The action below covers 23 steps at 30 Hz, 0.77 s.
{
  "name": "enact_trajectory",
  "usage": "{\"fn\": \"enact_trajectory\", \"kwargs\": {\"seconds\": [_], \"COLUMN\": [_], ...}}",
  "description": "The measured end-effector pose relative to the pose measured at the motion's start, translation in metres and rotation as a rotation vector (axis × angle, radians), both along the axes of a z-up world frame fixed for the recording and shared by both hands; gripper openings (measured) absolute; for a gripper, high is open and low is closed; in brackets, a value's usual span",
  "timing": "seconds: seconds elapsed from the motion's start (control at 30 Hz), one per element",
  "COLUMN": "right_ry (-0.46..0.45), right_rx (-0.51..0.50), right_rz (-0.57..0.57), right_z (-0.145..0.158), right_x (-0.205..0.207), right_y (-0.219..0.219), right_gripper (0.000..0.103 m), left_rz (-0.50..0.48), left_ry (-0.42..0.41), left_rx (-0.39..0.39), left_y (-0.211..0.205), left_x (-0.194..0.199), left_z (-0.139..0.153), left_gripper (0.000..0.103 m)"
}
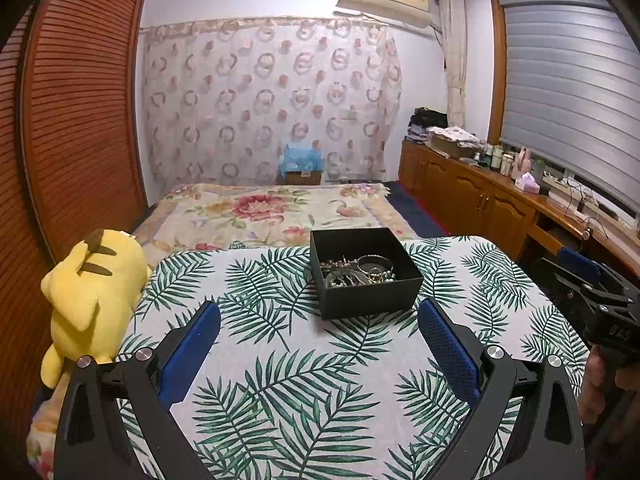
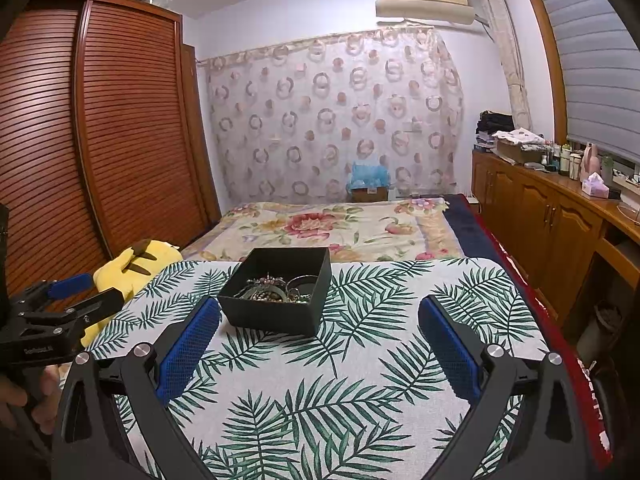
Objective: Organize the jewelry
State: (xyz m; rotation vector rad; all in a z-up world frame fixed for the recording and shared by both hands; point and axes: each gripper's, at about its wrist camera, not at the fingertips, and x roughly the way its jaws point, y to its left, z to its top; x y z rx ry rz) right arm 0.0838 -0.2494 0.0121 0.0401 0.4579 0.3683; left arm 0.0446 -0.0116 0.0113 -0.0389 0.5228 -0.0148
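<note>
A black open box [image 1: 374,298] [image 2: 276,314] stands on the leaf-print tablecloth [image 1: 304,380] [image 2: 344,384], toward the far side. A tangle of jewelry [image 1: 356,272] [image 2: 276,290] lies inside it: chains, beads and a dark bangle. My left gripper [image 1: 319,310] is open, its blue pads wide apart, and hovers above the table short of the box. My right gripper [image 2: 319,308] is open too, just right of the box and short of it. Nothing sits between either pair of fingers. Each gripper shows at the edge of the other's view, held by a hand.
A yellow plush toy [image 1: 92,292] [image 2: 132,264] lies at the table's left edge. Beyond the table is a bed with a floral blanket [image 1: 272,208]. A louvered wooden wardrobe [image 2: 100,128] stands at left, a wooden sideboard [image 1: 480,192] with bottles at right.
</note>
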Motion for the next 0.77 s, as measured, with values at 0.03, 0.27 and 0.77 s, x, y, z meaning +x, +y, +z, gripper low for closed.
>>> {"fn": "enact_trajectory", "kwargs": {"seconds": [0.03, 0.27, 0.77], "right_ry": [0.000, 0.000, 0.000], "right_rx": [0.000, 0.000, 0.001], "right_rz": [0.000, 0.000, 0.000], "right_z": [-0.0001, -0.0004, -0.0008], "right_x": [0.0000, 0.0000, 0.0002], "right_y": [0.0001, 0.0005, 0.0000], "right_gripper": [0.100, 0.100, 0.100], "left_rz": [0.001, 0.001, 0.001], "left_ry": [0.001, 0.001, 0.002], "left_rx": [0.000, -0.002, -0.002], "left_y": [0.0003, 0.0001, 0.0001], "left_x": [-0.0002, -0.0009, -0.0013], "left_z": [-0.0004, 0.0013, 0.0003], "left_gripper": [0.095, 0.095, 0.095]}}
